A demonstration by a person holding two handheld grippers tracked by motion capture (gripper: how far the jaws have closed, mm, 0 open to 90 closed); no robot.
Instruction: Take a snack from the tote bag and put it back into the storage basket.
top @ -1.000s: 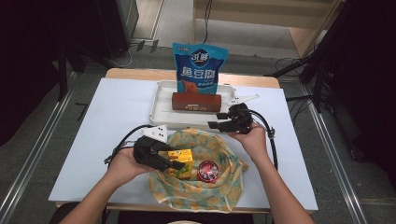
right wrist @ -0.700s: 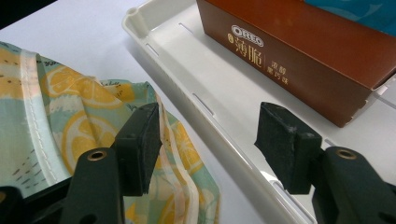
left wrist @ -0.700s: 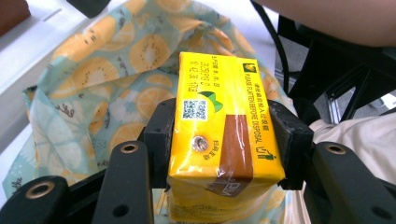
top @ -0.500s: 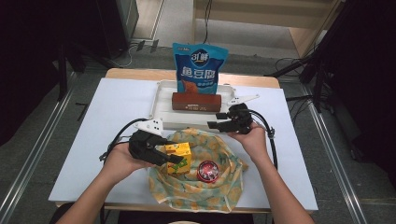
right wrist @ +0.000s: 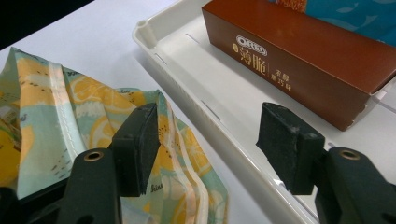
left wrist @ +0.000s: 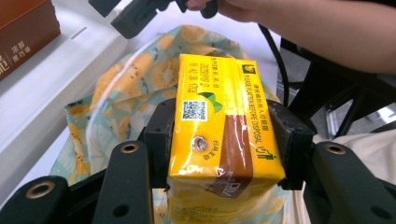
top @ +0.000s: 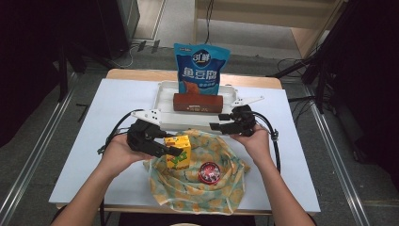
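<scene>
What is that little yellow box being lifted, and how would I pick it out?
Start at the white table, then find the fruit-print cloth bag at its near edge. Just above the bag, the left tongs clamp a yellow drink carton, unlike the round red tin lying on the cloth.

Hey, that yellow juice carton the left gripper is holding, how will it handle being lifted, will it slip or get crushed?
The carton looks boxy with flat sides, so the left gripper, clamped on both sides, probably holds it steady. Its glossy skin may be a bit slippery. If full, it is likely heavy for its size, and a hard squeeze might dent it.
</scene>
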